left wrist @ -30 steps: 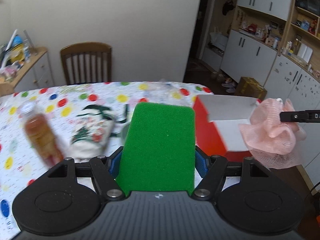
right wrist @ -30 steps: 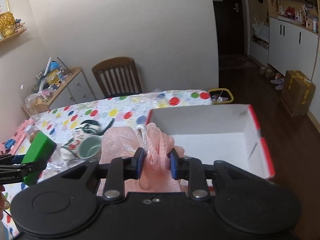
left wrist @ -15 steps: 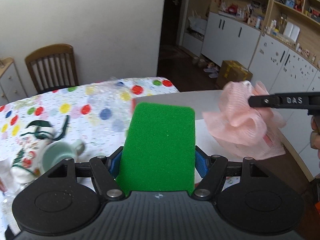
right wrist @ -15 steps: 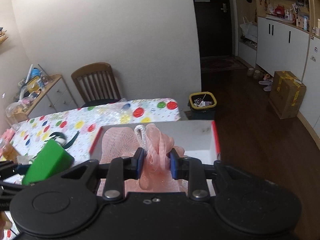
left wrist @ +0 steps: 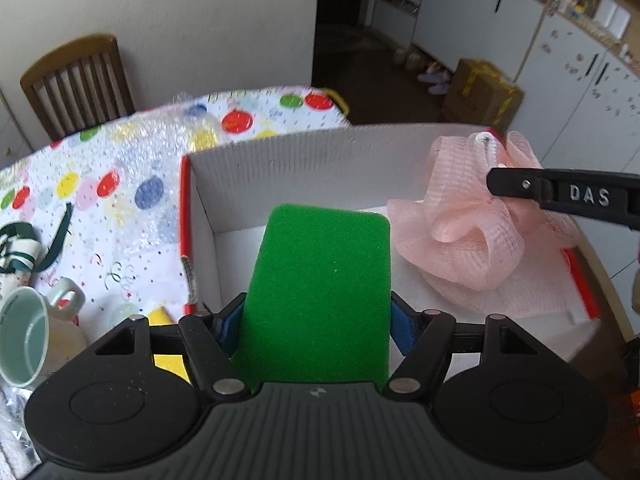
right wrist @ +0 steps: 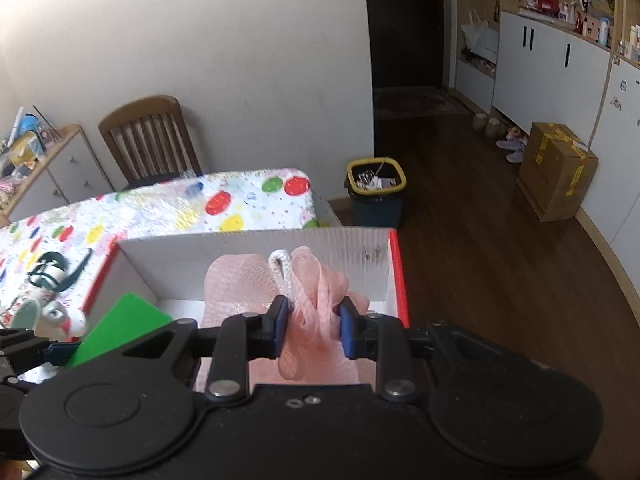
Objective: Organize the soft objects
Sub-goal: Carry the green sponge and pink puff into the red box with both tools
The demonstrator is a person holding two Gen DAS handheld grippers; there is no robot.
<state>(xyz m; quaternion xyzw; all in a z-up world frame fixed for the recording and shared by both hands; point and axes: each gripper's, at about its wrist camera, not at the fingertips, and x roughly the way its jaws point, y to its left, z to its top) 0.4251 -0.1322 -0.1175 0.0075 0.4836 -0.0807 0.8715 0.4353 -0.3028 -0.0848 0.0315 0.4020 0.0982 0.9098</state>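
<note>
Carrying two soft items over an open box: the left hand-held gripper (left wrist: 316, 322) is clamped across the near end of a green sponge (left wrist: 320, 292), and the right hand-held gripper (right wrist: 312, 330) is pinched on the gathered middle of a pink mesh bath pouf (right wrist: 308, 300). Both items hang above the interior of the white box with red edges (left wrist: 280, 168), which stands on the counter (left wrist: 132, 208) under a spotted cloth; neither appears to rest on the box floor yet. The sponge is a thick rectangular block with rounded corners and a fine, even foam surface; it should be light and springy, yielding under the pads, so a hold across its width near one end is judged adequate. The pouf is a ruffled ball of translucent netting with a white cord loop (right wrist: 282, 266) at its top; likely very light, compressible and prone to snagging, it is probably best taken at its bunched core or cord. A mug (left wrist: 28, 336) lies on the counter beside the box.
</note>
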